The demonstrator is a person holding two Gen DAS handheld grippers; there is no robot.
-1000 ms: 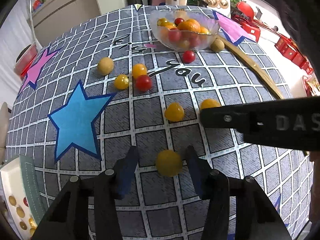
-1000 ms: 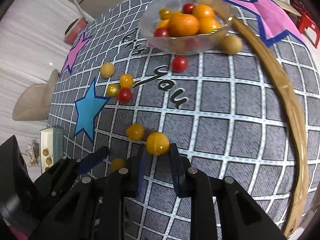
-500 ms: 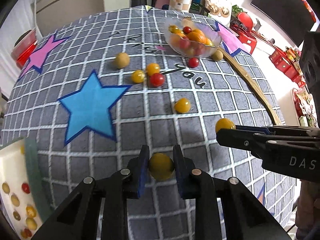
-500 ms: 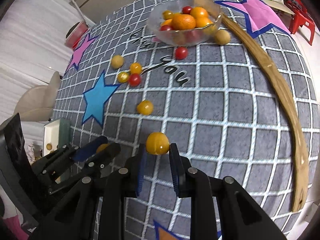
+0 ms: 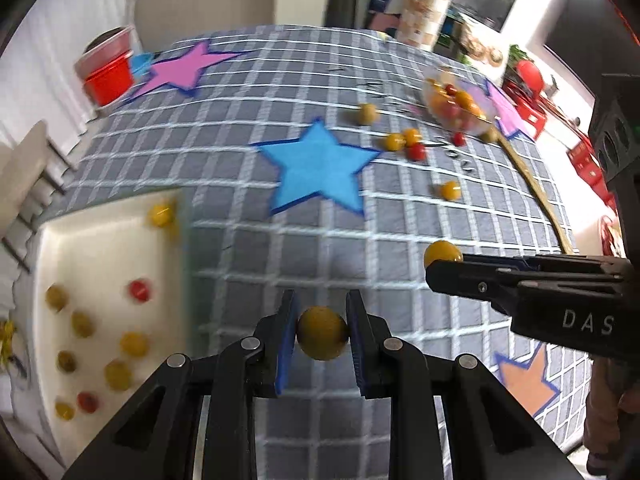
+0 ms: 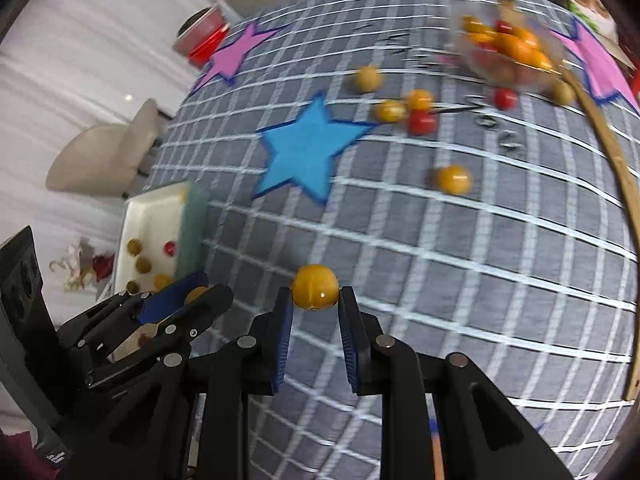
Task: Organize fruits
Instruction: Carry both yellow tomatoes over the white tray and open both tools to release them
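A dull yellow fruit [image 5: 322,338] is pinched between the blue pads of the left gripper [image 5: 322,336], clear of the checked cloth [image 5: 400,216]; a brighter orange-yellow fruit [image 6: 315,293] is pinched at the very tips of the right gripper [image 6: 315,300]. Both are carried above the cloth's near part, beside the white tray [image 5: 100,264] that sits at its left edge and already holds a scatter of small fruits. More loose fruits [image 5: 404,142] lie towards the far right corner, near the clear bowl [image 5: 460,106] and the wooden strip [image 5: 532,184]. The right-hand fruit is gripped only at its lower half, so it is judged likely to slip out if jolted. A release over the tray's rim could send a round fruit rolling off the cloth.
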